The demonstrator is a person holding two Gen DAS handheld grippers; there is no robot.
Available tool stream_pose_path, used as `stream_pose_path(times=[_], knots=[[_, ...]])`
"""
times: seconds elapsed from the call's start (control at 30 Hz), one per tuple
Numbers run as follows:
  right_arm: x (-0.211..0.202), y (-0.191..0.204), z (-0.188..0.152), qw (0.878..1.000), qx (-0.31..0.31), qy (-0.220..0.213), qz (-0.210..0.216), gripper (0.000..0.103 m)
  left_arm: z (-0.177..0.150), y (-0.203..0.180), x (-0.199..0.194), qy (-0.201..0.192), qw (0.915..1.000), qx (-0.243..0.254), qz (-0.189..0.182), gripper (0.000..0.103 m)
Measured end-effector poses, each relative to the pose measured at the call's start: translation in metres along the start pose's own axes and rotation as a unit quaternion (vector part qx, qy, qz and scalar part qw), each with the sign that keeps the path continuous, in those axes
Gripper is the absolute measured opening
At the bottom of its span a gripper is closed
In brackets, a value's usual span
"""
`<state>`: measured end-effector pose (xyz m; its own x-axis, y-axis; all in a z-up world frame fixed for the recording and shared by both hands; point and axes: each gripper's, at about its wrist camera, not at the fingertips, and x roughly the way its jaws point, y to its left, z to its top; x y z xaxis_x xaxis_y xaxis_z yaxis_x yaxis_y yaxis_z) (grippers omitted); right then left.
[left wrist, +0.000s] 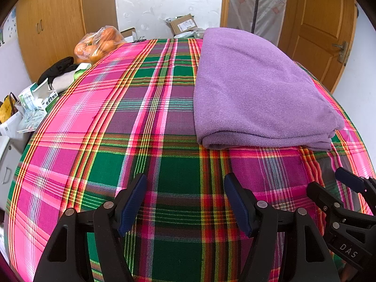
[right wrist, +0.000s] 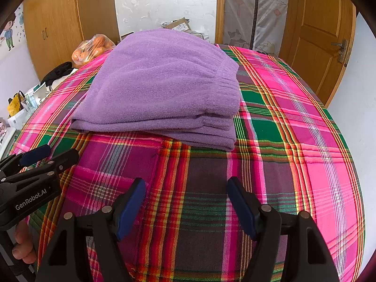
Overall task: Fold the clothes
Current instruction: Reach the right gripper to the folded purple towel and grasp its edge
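A purple fleece garment [left wrist: 256,89] [right wrist: 162,84] lies folded into a thick stack on the plaid tablecloth [left wrist: 141,127] [right wrist: 293,122]. In the left wrist view it sits ahead and to the right; in the right wrist view it lies straight ahead, slightly left. My left gripper [left wrist: 185,202] hovers over bare cloth, open, with nothing between its blue pads. My right gripper [right wrist: 186,205] is likewise open and empty, short of the garment's near edge. Each gripper shows in the other's view: the right gripper [left wrist: 345,188] at the right edge, the left gripper [right wrist: 50,154] at the left edge.
A bag of oranges [left wrist: 98,44] [right wrist: 92,48] sits at the table's far left corner. Black and white items [left wrist: 61,72], boxes and packets [left wrist: 35,103] crowd the left side. A cardboard box [left wrist: 183,24] stands behind. A wooden door [right wrist: 322,37] is at the right. A hand [right wrist: 22,246] holds the left gripper.
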<state>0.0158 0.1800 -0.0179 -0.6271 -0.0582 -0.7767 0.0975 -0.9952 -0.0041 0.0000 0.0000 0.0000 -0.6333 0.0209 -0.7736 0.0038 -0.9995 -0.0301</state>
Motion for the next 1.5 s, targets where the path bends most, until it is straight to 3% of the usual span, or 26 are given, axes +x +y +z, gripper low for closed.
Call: stream_pose_path(times=[0.83, 1.07, 1.2, 1.5], knots=[[-0.007, -0.001, -0.003, 1.000, 0.006, -0.002, 0.009, 0.072, -0.001, 0.000, -0.001, 0.001, 1.0000, 0.004, 0.000, 0.070], [-0.012, -0.033, -0.002, 0.994, 0.069, -0.016, 0.077, 0.059, 0.006, 0.006, -0.001, 0.016, 0.9992, 0.005, -0.035, 0.070], [-0.015, -0.049, 0.005, 0.989, 0.105, -0.023, 0.105, 0.059, 0.011, 0.004, -0.007, 0.002, 0.9989, 0.015, -0.044, 0.070], [-0.026, -0.068, 0.031, 0.980, 0.125, -0.073, 0.135, 0.059, 0.028, -0.015, -0.020, -0.037, 0.9955, 0.064, -0.060, 0.070]])
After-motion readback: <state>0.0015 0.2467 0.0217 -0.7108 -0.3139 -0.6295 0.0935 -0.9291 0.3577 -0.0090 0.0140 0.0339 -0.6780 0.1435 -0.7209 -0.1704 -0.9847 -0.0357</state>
